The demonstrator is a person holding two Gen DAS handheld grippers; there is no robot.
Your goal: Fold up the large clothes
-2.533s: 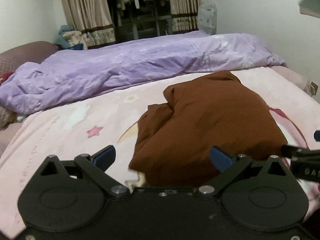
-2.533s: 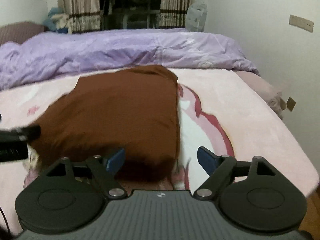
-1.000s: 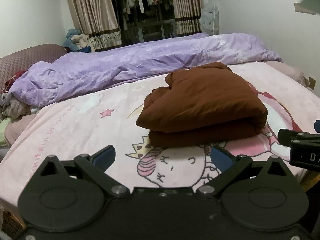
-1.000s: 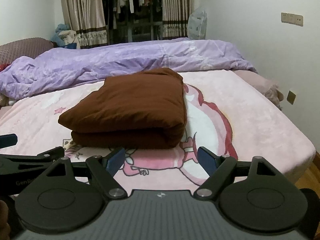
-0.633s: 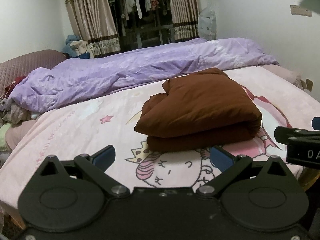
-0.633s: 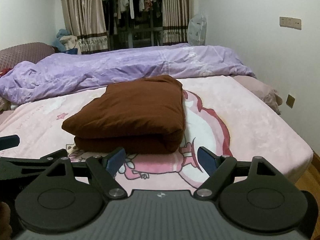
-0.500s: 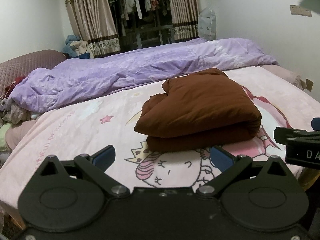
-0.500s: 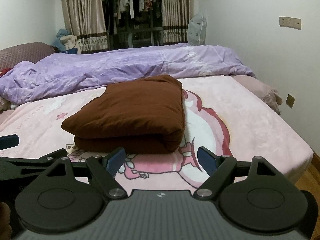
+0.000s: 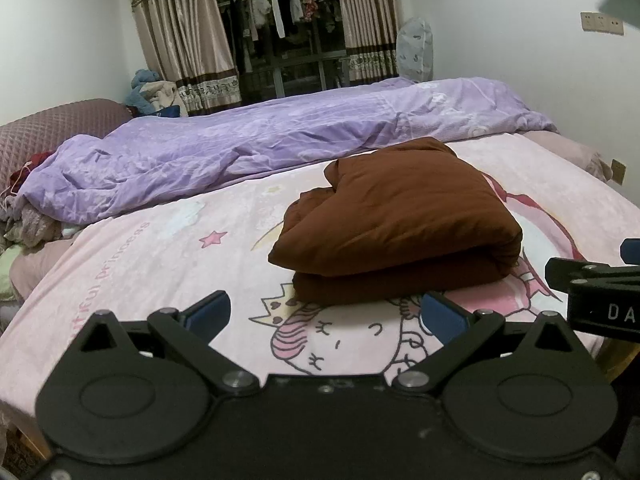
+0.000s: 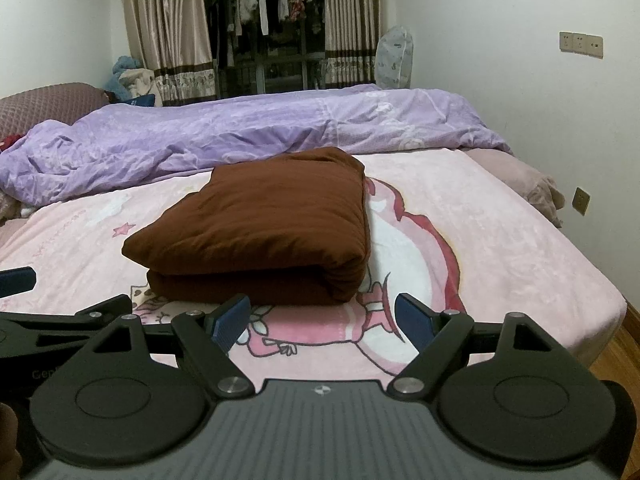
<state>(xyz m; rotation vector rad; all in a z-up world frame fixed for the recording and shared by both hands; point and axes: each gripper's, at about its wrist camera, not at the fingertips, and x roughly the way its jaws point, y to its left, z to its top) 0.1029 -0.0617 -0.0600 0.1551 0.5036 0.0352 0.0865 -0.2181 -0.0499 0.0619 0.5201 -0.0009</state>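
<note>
A brown garment (image 9: 396, 220) (image 10: 264, 224) lies folded into a thick two-layer block on the pink cartoon-print blanket (image 9: 160, 248) (image 10: 500, 240) of the bed. My left gripper (image 9: 324, 314) is open and empty, held back from the bundle's near edge. My right gripper (image 10: 322, 318) is also open and empty, just short of the fold's front edge. Part of the right gripper shows at the right edge of the left wrist view, and part of the left gripper at the left edge of the right wrist view.
A rumpled purple duvet (image 9: 280, 140) (image 10: 240, 132) lies across the far side of the bed. A dusky pink headboard (image 9: 52, 132) is at the left. Curtains and hanging clothes (image 10: 264, 4) fill the back wall. The bed's right edge drops to a wooden floor (image 10: 616, 356).
Both grippers have pulled back and risen from the brown garment, which was close under them 2.5 s ago. In the last half second almost nothing has moved.
</note>
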